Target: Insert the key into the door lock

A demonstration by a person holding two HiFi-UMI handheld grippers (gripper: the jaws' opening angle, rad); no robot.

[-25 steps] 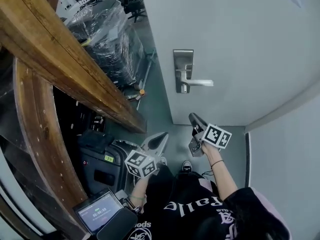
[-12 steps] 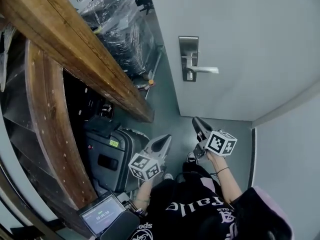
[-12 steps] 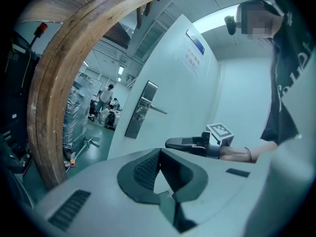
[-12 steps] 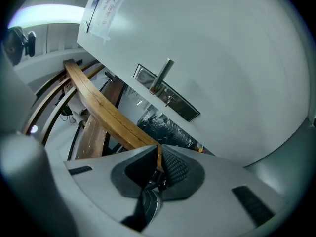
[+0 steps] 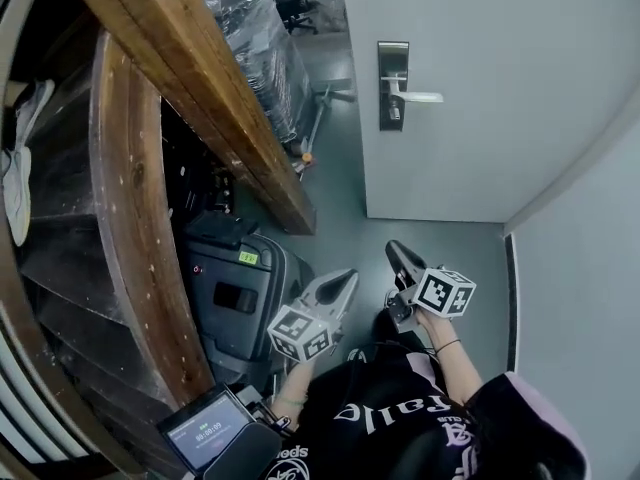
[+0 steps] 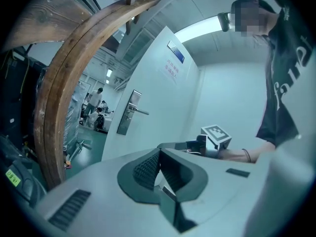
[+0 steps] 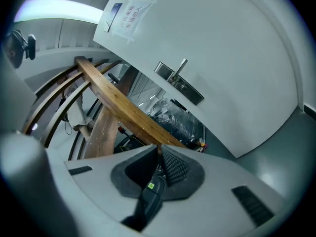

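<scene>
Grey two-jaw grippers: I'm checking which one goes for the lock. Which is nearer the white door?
The right gripper, pointing toward the white door; the left gripper sits farther back, beside the black suitcase.

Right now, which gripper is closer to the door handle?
Right. The right gripper sits almost straight below the door handle; the left gripper is lower and further left.

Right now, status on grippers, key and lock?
Jaws together: left gripper and right gripper, no key seen. Ahead, door lock, unreached. Beside path, black case.
</scene>
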